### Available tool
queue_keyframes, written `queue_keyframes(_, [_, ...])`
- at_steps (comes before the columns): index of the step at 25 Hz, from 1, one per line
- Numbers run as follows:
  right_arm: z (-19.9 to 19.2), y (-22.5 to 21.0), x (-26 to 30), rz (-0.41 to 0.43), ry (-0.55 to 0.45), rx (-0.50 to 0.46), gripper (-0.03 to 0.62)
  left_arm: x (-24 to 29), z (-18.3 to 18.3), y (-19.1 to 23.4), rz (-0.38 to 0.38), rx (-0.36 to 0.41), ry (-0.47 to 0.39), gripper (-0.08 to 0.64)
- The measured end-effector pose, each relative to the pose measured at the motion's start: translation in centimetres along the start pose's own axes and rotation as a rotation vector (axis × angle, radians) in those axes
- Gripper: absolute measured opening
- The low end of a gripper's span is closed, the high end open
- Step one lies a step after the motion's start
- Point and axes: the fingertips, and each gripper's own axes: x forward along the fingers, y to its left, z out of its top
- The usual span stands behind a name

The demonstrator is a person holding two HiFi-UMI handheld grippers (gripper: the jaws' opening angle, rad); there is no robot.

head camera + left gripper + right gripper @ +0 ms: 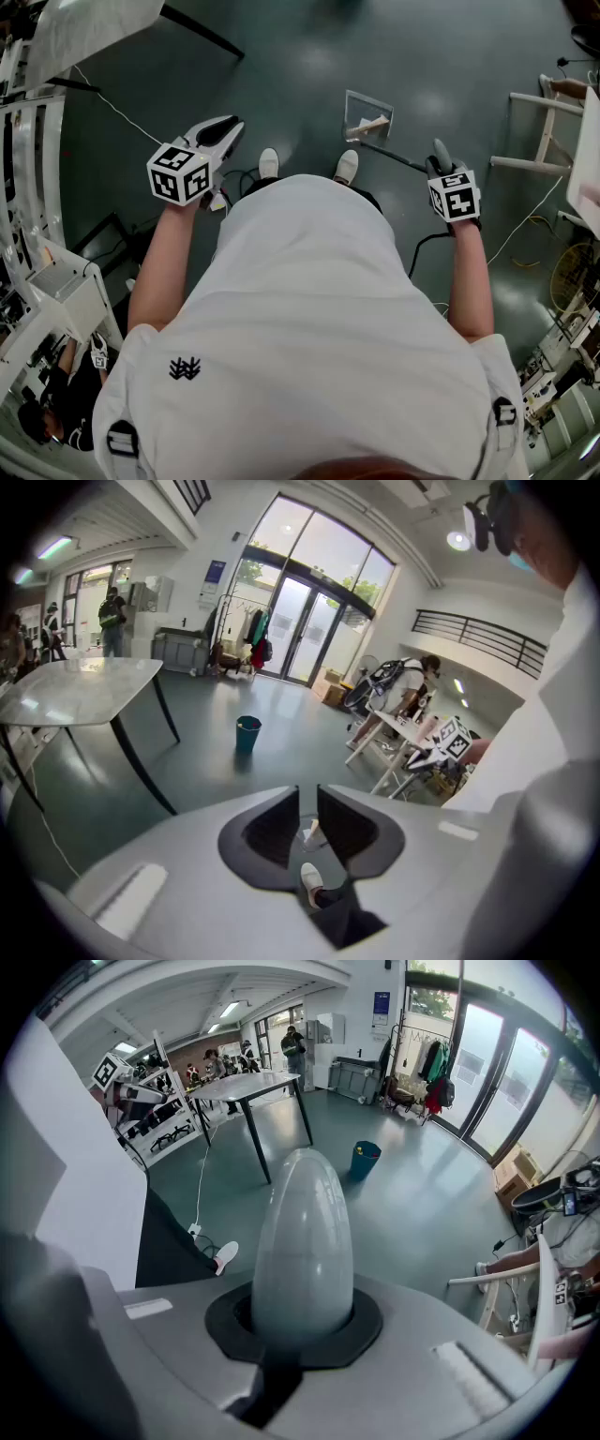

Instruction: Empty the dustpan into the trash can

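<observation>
Seen from above, a person in a white shirt [319,309] stands on a dark green floor [300,56], white shoes [268,163] showing just past the shirt's edge at centre frame. A small dark logo sits on the shirt at lower left; no lettering in it can be read.

The right gripper [448,173], at the right of the frame, is closed around the rounded grey handle [302,1241] of the dustpan [367,114]. The handle end fills the space between its jaws in the right gripper view. The pan rests on the floor at upper centre, just ahead of the shoes, and holds some pale scraps.

The left gripper [225,131], at upper left, is held in the air with nothing in it. Its jaws are parted by only a narrow gap.

Both grippers carry cubes printed with black-and-white square markers.

The trash can [248,733], a teal bucket, stands on open floor well away from the dustpan, left of centre in the left gripper view, near a pale table [84,691]. A blue sign [217,574] on the far wall is too small to read.
</observation>
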Motion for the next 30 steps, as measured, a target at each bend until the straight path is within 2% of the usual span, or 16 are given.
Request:
queue_keyframes(4, [1.3, 4.0, -0.6, 0.006, 0.008, 0.004, 0.018, -1.0, -2.2, -2.0, -0.064, 0.179, 0.053, 0.12])
queue_keyframes(6, [2.6, 6.5, -0.9, -0.006, 0.003, 0.008, 0.018, -2.1, -2.8, -1.5, -0.095, 0.217, 0.049, 0.12])
queue_keyframes(11, [6.3, 12.0, -1.7, -0.053, -0.006, 0.015, 0.018, -6.2, -3.3, 2.3, -0.191, 0.053, -0.03, 0.115])
queue_keyframes(16, [9.8, 15.1, -2.6, -0.073, -0.028, 0.042, 0.018, -9.0, -4.0, 5.7, -0.23, 0.084, -0.009, 0.115])
queue_keyframes(20, [11.5, 14.9, -2.8, -0.062, -0.035, 0.048, 0.018, -8.1, -3.3, 6.5, -0.233, 0.1, 0.0, 0.115])
queue_keyframes(23, [13.3, 13.4, -2.3, -0.052, -0.035, 0.024, 0.018, -6.1, -1.1, 6.4, -0.234, 0.1, -0.009, 0.115])
queue_keyframes(30, [17.4, 6.5, -2.0, -0.045, -0.059, -0.017, 0.017, -1.0, 6.9, 3.4, -0.224, 0.262, 0.01, 0.115])
